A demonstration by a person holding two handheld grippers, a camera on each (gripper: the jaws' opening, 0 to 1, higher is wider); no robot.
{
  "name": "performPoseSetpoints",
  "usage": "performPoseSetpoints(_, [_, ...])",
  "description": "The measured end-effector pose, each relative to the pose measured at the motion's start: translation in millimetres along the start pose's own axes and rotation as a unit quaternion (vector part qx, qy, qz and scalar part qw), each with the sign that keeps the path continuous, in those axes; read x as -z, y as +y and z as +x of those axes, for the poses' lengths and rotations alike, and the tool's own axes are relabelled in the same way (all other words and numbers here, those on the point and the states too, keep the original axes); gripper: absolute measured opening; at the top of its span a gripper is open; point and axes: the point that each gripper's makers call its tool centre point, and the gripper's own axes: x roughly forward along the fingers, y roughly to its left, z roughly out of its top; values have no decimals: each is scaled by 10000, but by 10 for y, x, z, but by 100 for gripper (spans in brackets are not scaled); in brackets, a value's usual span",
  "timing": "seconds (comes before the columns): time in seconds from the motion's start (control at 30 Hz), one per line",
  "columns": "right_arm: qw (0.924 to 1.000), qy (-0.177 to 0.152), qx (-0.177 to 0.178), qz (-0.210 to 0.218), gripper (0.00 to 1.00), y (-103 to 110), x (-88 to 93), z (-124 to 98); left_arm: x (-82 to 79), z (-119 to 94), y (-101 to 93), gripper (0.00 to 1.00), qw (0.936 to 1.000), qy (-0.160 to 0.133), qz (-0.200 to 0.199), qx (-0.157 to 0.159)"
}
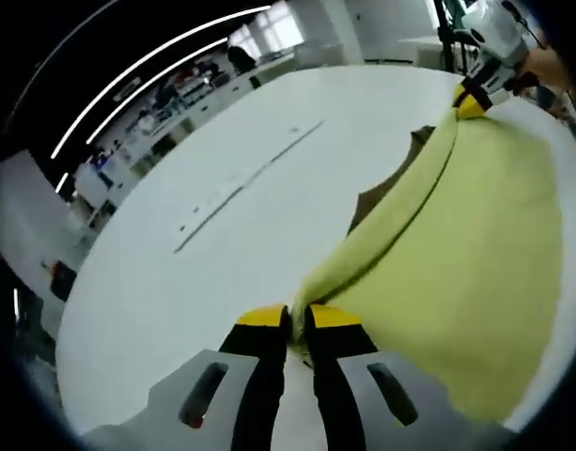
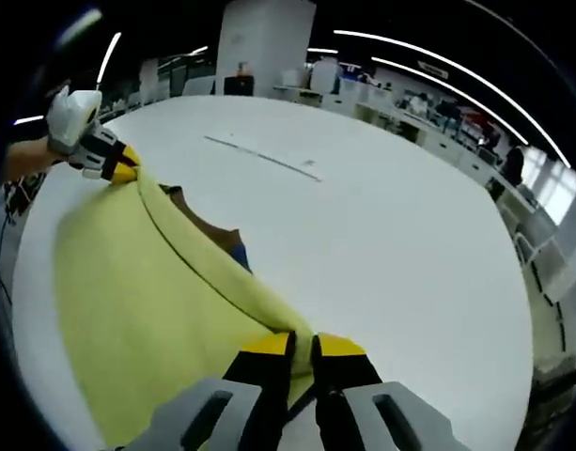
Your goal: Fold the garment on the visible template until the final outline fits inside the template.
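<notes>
Left gripper view has the left tongs (image 1: 298,319) at the bottom middle, pinched shut on the edge of the yellow garment (image 1: 475,244). The cloth spreads over the right side of the frame on the big white surface (image 1: 203,263). A brown template (image 1: 386,193) peeks out from under the cloth near the middle. At the upper right, the right tongs (image 1: 471,101) pinch the far end of the same edge. In the right gripper view, the right tongs (image 2: 303,346) sit at the bottom middle, closed on the yellow garment (image 2: 137,301), which fills the lower left. The left tongs (image 2: 126,169) hold the other end at the upper left. The brown template (image 2: 208,225) shows just past the raised edge, with a small bit of blue next to it. The held edge stretches in a line between the two tongs, lifted off the surface. It looks like a fold is being carried over. To do it well, I think both tongs should move together at the same height. The edge should stay tight so the cloth does not bunch up. Then it can be laid down so the fold line lands on the template. Pulling too hard could drag the whole cloth off the template.
</notes>
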Motion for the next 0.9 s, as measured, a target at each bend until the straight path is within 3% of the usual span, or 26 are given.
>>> performPoseSetpoints(0.2, [9983,-109,-321,-472,28,96,-49,-65,74,-84,30,20,9999,-54,-33,93])
performPoseSetpoints(0.37, [9954,-17,-199,-942,27,49,-23,-79,129,-125,58,26,9996,-169,179,132])
performPoseSetpoints(0.53, [9925,77,57,-1215,15,-54,5,-70,89,-58,165,27,9996,-264,113,13])
performPoseSetpoints(0.67, [9960,-64,259,-850,4,-144,-34,-77,72,-10,167,20,9995,-302,77,-30])
performPoseSetpoints(0.73, [9984,-272,339,-353,4,-193,-88,-73,64,13,196,15,9994,-295,46,-148])
performPoseSetpoints(0.8, [9984,-441,331,109,3,-233,-132,-45,30,25,231,8,9985,-405,-298,-237])
performPoseSetpoints(0.9, [9968,-397,329,617,3,-252,-104,-1,10,52,259,6,9941,-510,-914,-277])
